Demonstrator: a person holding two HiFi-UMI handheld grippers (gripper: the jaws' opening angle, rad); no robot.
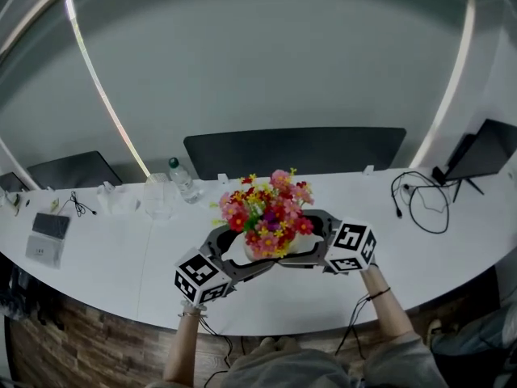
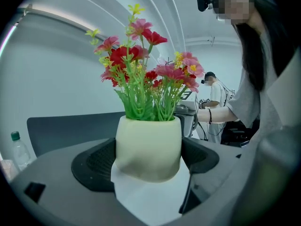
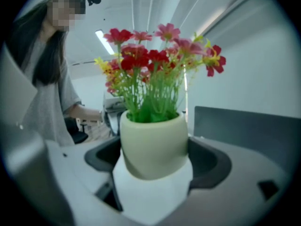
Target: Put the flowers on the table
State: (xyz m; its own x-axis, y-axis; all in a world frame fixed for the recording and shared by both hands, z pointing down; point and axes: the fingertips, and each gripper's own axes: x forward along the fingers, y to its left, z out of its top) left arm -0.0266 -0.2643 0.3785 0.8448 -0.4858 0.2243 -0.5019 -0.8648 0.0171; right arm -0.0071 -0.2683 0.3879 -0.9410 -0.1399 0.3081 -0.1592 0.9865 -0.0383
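My left tongs (image 2: 146,160) are pressed onto the pale pot (image 2: 148,145), one dark pad on each side of its belly. My right tongs (image 3: 157,161) pinch the same pot from the opposite side in the same way. So the pot sits between the two pairs, right at their tips, with neither hand nearer to it than the other. In the head view the left tongs (image 1: 238,255) and right tongs (image 1: 311,242) meet around it in front of me.

The pot stands upright. The flowers (image 1: 266,208) rise straight up out of it, red, pink and yellow, well above the jaws, so the long axis runs up and down, across the grip.

The white table (image 1: 121,257) lies directly beneath the tongs and the pot. I cannot tell from these views whether the base rests on it yet or hangs just above. As I judge it, the move ahead is straight down, keeping the pot level so the stems do not tip, then spreading both pairs.

Beyond the tongs, past the flowers and to the left, stands a plastic bottle (image 1: 182,180). A looped cable (image 1: 420,204) lies off to the right, well apart from the pot.
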